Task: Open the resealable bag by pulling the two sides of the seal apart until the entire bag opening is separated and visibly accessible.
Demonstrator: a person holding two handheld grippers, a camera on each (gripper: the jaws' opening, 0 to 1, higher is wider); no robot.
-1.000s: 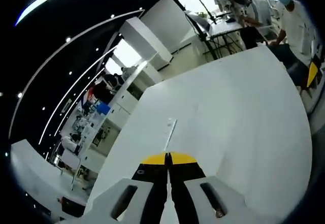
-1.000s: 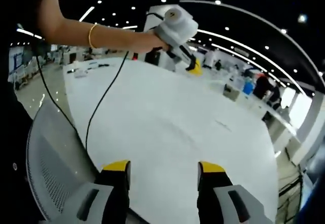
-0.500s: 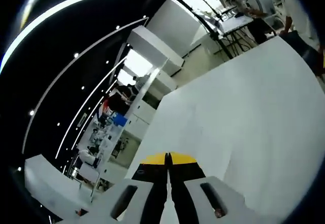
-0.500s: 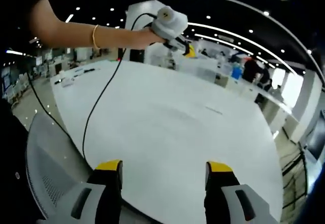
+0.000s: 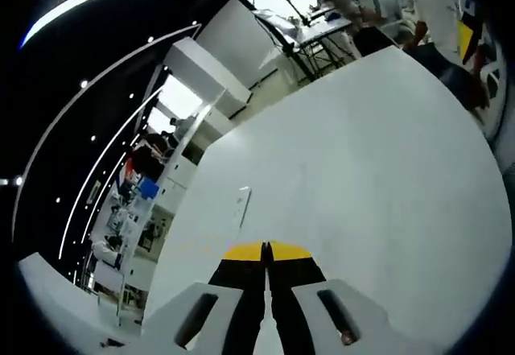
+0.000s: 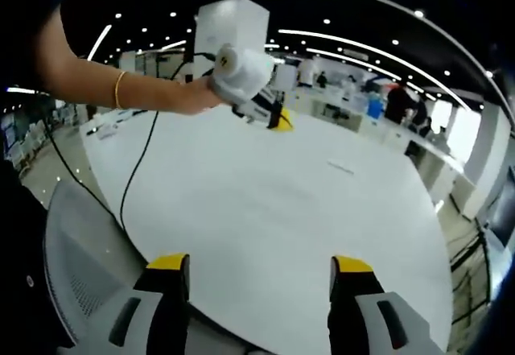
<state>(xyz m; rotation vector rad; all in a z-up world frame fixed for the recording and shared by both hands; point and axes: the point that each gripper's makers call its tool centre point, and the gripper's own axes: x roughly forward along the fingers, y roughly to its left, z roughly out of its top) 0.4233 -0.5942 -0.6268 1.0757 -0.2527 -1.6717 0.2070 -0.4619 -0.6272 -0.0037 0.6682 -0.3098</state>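
Reaching is the step we judge to be in hand, since neither gripper has hold of anything yet. In the left gripper view our left gripper (image 5: pixel 266 252) has its yellow-tipped jaws pressed together on nothing, hanging above the white table (image 5: pixel 378 178). Just beyond the tips, toward 11 o'clock, lies a small pale flat strip that we take to be the resealable bag (image 5: pixel 241 207), lying flat on the table; it is too small for us to make out the seal or which end it runs along. In the right gripper view our right gripper (image 6: pixel 260 265) holds its jaws wide apart and empty near the table's close edge, with a grey mesh chair (image 6: pixel 84 270) at 8 o'clock. Across the table, at about 12 o'clock in that view, a hand (image 6: pixel 187 97) carries the left gripper low over the surface, its black cable (image 6: pixel 133 179) trailing back toward the chair. The same thin strip shows at 2 o'clock, well apart from the right gripper. Next, we think, the left gripper must part its jaws and come down on one lip of the seal, while the right travels across to take the opposite lip. Only then can the two sides be drawn apart along the whole opening.
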